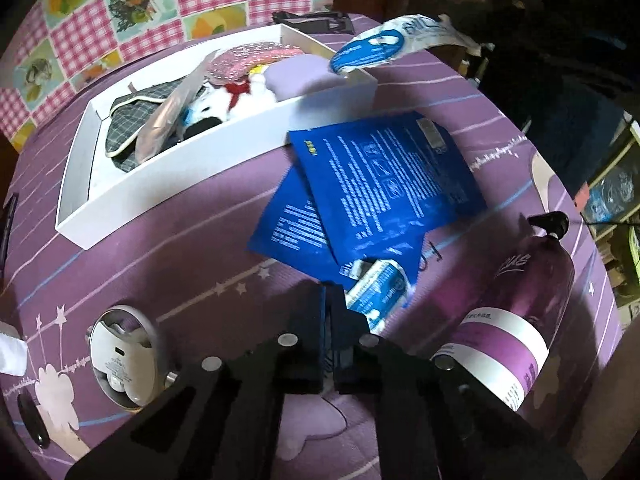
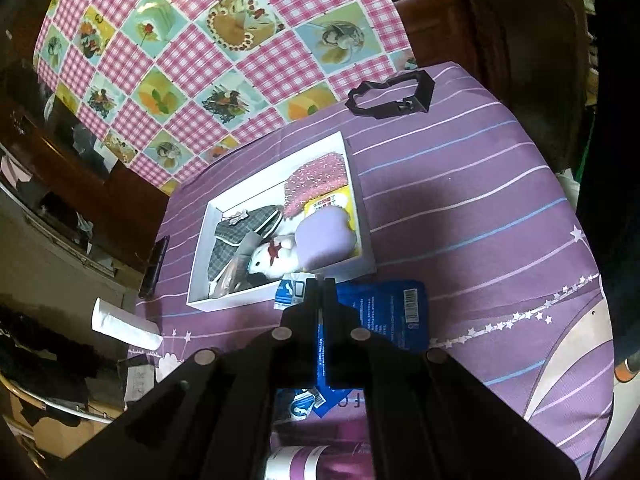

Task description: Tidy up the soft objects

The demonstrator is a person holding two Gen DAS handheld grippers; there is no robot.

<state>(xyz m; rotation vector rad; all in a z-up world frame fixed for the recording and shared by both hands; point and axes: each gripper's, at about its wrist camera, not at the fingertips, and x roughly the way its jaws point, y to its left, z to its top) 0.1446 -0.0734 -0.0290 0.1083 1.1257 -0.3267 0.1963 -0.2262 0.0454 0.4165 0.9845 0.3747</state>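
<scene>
Both claws pinch limp, slick blue pouches beside the white box: left claw on a pouch edge; right claw on another's edge.

Purple pump bottle, white label band, black pump head, lying on its side on the surface, which is covered in purple striped cloth with stars. Round mirror, grey rim, flat on the cloth. Black open frame near the far edge. Dark phone at the left edge. White paper roll beside it. Pink checked cloth with food pictures behind.
</scene>
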